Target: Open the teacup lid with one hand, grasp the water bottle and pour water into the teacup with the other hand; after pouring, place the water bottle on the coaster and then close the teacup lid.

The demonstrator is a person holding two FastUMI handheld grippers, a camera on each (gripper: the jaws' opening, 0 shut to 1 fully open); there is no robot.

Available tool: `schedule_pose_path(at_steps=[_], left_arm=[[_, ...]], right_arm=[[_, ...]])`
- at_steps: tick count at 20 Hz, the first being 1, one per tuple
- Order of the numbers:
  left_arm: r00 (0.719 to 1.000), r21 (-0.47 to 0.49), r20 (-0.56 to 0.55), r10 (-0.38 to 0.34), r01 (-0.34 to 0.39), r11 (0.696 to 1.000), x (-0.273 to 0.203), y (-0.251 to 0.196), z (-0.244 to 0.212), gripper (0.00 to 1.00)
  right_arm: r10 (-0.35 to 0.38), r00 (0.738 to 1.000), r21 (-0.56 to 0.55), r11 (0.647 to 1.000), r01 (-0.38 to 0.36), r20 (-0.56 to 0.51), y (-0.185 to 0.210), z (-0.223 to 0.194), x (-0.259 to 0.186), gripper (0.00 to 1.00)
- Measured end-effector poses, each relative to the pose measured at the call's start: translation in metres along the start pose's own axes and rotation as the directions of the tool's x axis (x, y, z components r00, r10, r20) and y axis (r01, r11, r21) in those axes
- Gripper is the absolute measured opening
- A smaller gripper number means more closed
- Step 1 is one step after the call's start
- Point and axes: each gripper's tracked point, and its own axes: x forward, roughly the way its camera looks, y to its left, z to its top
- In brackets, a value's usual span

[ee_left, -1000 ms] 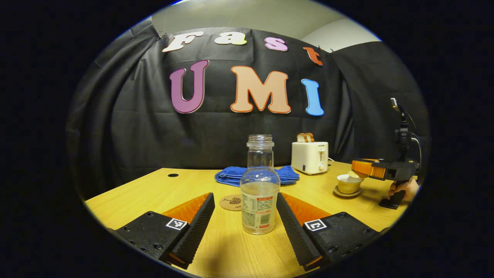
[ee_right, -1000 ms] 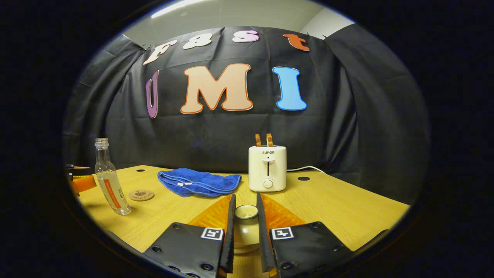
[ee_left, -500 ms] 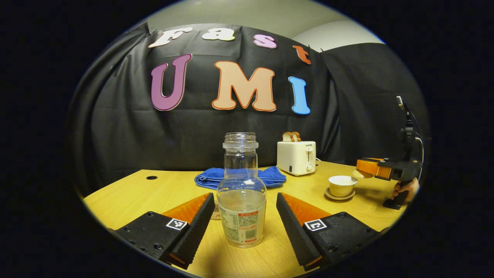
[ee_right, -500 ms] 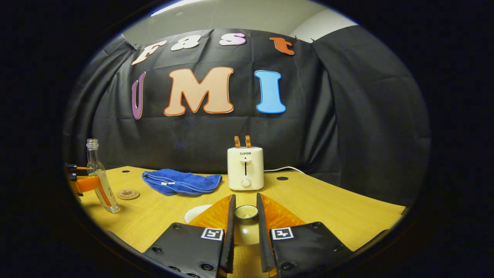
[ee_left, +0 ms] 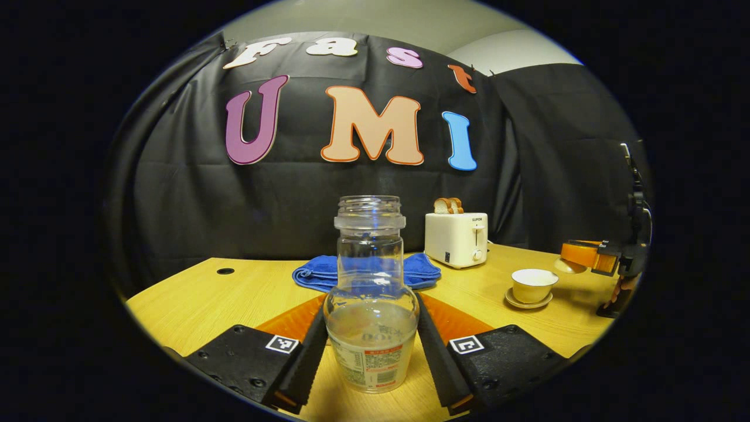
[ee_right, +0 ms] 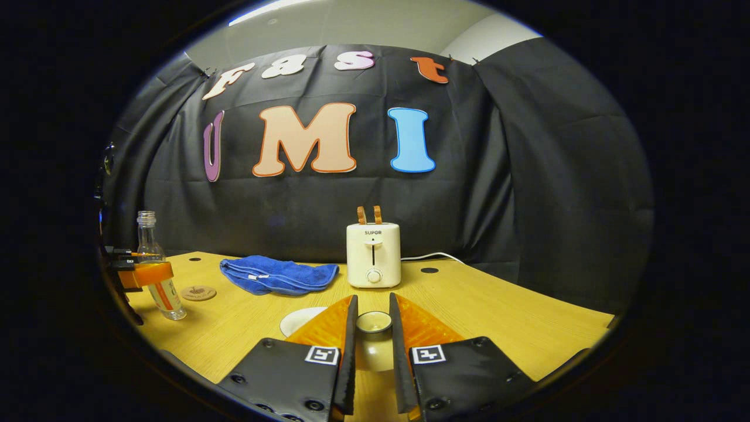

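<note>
1. Lid (ee_right: 374,334): off the teacup (ee_left: 534,284), pinched between both fingers of the right hand-held gripper (ee_right: 372,357) and held to the right of the cup. Opening step judged done.
2. Teacup: uncovered, on its saucer (ee_left: 528,302) on the table (ee_left: 234,293), right of the toaster (ee_left: 456,239).
3. Water bottle (ee_left: 371,305): upright on the table, uncapped, partly filled, well left of the teacup. Left hand-held gripper (ee_left: 371,351) has both fingers flanking its lower body, apparently pressing; grasp judged just made, lift not begun.
4. Coaster (ee_right: 198,292): bare, between bottle and blue cloth (ee_right: 276,275).
5. Remaining: pouring, setting bottle on coaster, closing lid.
</note>
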Motion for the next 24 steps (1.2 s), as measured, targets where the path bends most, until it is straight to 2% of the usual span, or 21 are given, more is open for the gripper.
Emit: schedule_pose_path(at_steps=[6,9,12,14,19,24], left_arm=[[1.0,0.009,-0.004,-0.028,0.028,1.0,0.002,-0.006,-0.001,0.7],[0.998,0.051,-0.006,-0.06,0.061,0.997,0.0,-0.011,-0.001,0.69],[0.999,0.067,-0.01,-0.043,0.043,0.997,0.003,-0.004,0.001,0.67],[0.999,0.139,-0.037,-0.012,0.017,0.99,0.007,0.001,0.0,0.67],[1.0,0.378,-0.012,0.02,-0.014,0.926,0.015,0.007,0.034,0.67],[1.0,0.57,-0.008,0.006,0.0,0.822,0.026,-0.01,0.056,0.67]], right_arm=[[0.002,1.0,0.001,1.0,-0.002,0.001,-0.002,0.0,-0.001,0.31],[-0.005,1.0,0.001,1.0,0.005,0.001,-0.003,0.001,-0.003,0.3],[-0.005,1.0,0.001,1.0,0.005,0.002,-0.003,0.001,-0.002,0.31],[-0.005,1.0,0.001,1.0,0.005,0.001,-0.003,0.001,-0.002,0.31],[-0.005,1.0,0.001,1.0,0.005,-0.001,-0.005,0.001,-0.002,0.31],[-0.014,1.0,0.0,1.0,0.014,-0.004,-0.013,0.0,-0.004,0.31]])
